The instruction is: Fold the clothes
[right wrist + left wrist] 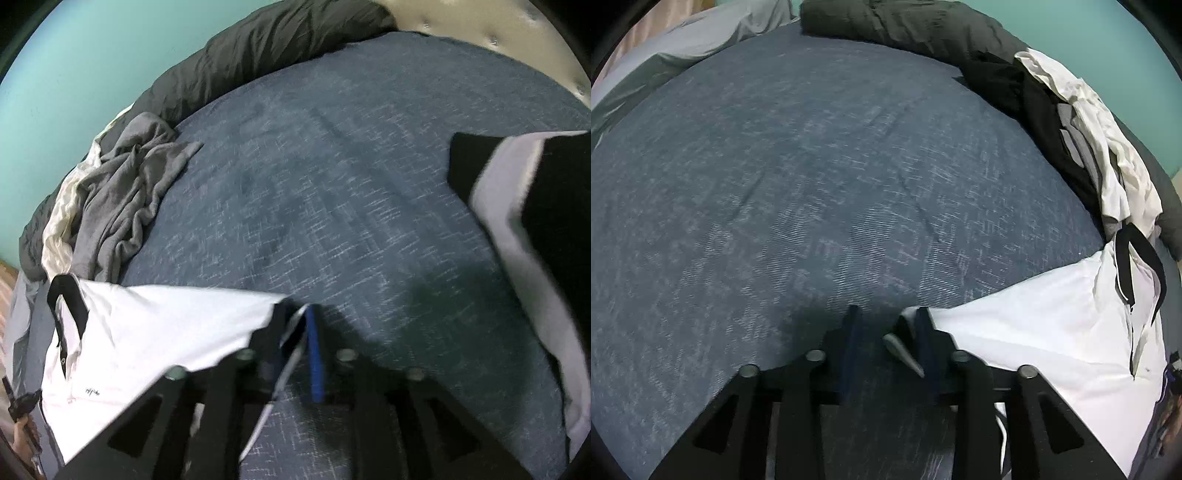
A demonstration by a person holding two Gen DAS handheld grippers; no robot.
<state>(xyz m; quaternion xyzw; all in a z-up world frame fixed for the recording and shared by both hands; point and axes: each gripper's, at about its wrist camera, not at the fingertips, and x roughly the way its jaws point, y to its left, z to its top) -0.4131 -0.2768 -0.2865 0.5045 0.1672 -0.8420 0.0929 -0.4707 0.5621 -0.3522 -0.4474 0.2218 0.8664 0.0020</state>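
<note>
Shirt point(1052, 339) lay spread on the bed point(820, 192), its collar point(1137, 266) toward the far edge. A clothes pile point(1100, 147) sat behind the collar, against a rolled duvet point(923, 26) along the far side. Left gripper point(890, 325) stood at the shirt's left corner, right gripper point(295, 321) at its right corner. Headboard point(480, 22) lay beyond the bed, right.

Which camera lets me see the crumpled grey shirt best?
The right wrist view: the crumpled grey shirt lies spread out in the open on the blue bedsheet. The left wrist view shows only grey slivers tucked between black and white clothes.
</note>
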